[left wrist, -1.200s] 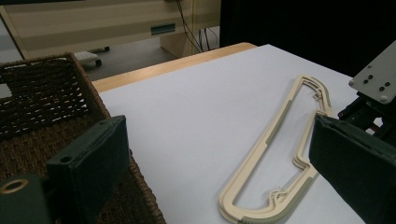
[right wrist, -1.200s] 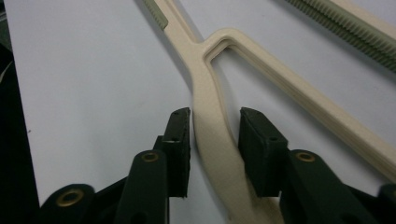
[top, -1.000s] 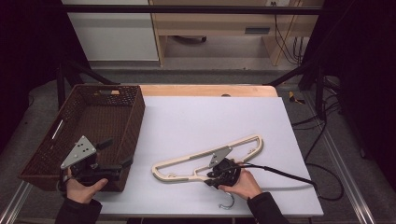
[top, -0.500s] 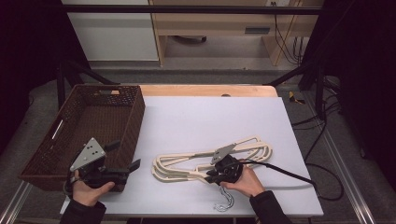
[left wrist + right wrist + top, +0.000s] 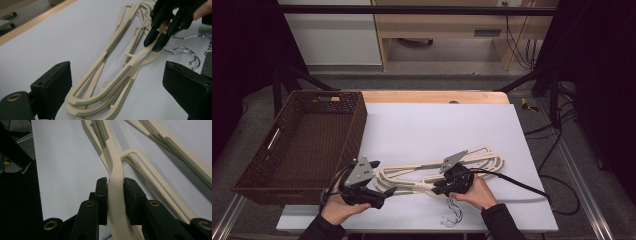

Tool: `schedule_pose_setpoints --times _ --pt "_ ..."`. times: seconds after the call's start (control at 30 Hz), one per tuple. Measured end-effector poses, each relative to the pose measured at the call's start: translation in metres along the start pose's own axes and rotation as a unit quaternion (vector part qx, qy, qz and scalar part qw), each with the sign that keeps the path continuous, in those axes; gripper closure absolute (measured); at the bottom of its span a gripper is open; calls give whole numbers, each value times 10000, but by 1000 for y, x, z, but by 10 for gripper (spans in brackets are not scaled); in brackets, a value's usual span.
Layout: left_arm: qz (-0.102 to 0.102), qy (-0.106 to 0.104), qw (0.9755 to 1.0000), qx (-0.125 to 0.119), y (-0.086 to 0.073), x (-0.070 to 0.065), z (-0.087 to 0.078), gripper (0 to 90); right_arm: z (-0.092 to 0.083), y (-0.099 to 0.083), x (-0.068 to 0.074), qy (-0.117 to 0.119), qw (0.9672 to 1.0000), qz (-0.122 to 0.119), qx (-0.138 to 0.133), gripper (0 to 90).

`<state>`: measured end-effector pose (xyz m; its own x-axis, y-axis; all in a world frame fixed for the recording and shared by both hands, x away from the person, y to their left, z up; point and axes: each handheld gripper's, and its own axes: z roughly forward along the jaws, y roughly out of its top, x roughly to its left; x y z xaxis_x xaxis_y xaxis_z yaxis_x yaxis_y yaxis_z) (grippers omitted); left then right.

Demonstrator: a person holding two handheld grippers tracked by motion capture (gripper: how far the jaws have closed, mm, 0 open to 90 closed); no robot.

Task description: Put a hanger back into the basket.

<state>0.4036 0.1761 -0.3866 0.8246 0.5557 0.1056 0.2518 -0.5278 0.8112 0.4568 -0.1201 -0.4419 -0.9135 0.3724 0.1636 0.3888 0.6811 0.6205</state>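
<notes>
1. Covering the wooden table [image 5: 432, 96], a white sheet [image 5: 437, 130] carries a wicker basket [image 5: 302, 145]; dim room, no legible writing.
2. Right gripper [image 5: 443, 188] pinches the cream hangers [image 5: 422, 175] mid-sheet.
3. Left gripper [image 5: 384, 196] jaws are spread at the hangers' end.

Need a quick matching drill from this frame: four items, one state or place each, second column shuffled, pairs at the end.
Things:
1. left gripper
2. right gripper
3. wicker basket
4. metal hooks

States or places:
A. at the table's left edge, nothing inside
B. lying on the table beside the clamped neck
C. shut on the cream hangers
D. open, jaws either side of the hangers' rounded ends

Pairs: 1-D, 2-C, 3-A, 4-B
</notes>
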Motion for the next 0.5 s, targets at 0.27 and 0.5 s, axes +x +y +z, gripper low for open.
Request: schedule_pose_setpoints --times 0.27,0.5 --pt "457 -238 9969 586 5 -7 34 130 -1 1 -1 18 10000 53 -7 737" --pt "831 -344 9905 1035 9 -7 63 180 -3 2 -2 41 10000 40 21 737"
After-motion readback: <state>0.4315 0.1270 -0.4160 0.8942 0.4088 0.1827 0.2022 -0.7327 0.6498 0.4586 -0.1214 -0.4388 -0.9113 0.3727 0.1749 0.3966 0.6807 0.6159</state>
